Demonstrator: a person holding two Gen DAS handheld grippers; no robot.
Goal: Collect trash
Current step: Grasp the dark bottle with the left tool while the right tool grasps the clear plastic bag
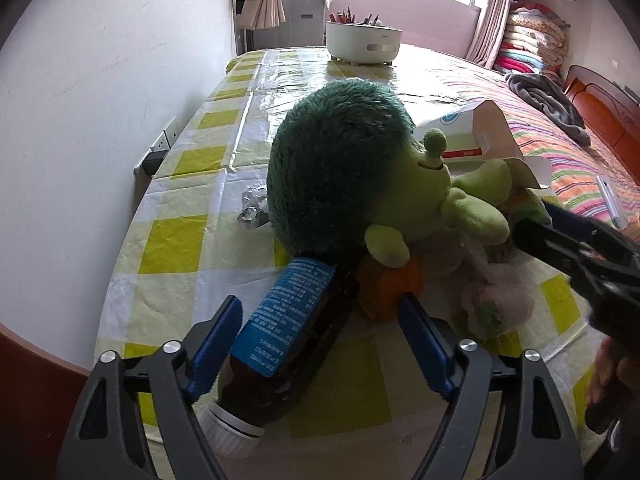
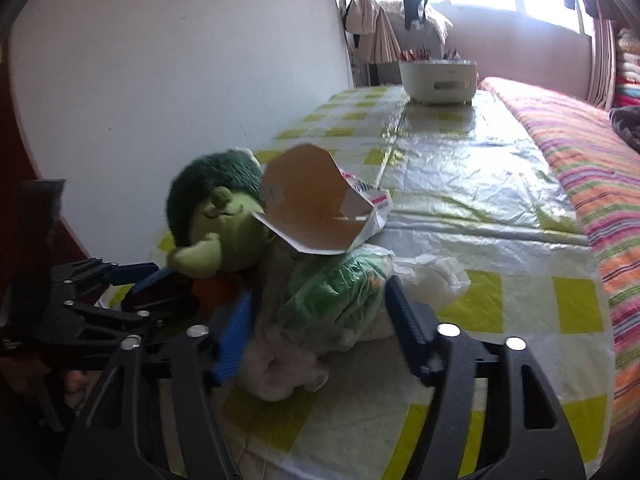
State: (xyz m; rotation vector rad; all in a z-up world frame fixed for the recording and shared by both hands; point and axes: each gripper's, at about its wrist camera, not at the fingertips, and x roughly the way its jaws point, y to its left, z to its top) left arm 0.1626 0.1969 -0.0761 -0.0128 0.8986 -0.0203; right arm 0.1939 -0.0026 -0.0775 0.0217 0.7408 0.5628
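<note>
Our left gripper point(image 1: 320, 340) stood open around a brown bottle point(image 1: 280, 332), our right gripper point(image 2: 316, 316) straddled a crumpled plastic bag point(image 2: 336, 300), grip unclear, on the table point(image 2: 480, 184).

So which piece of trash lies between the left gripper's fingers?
The brown bottle with the blue label, lying on its side; the plastic bag sits at the right gripper.
</note>
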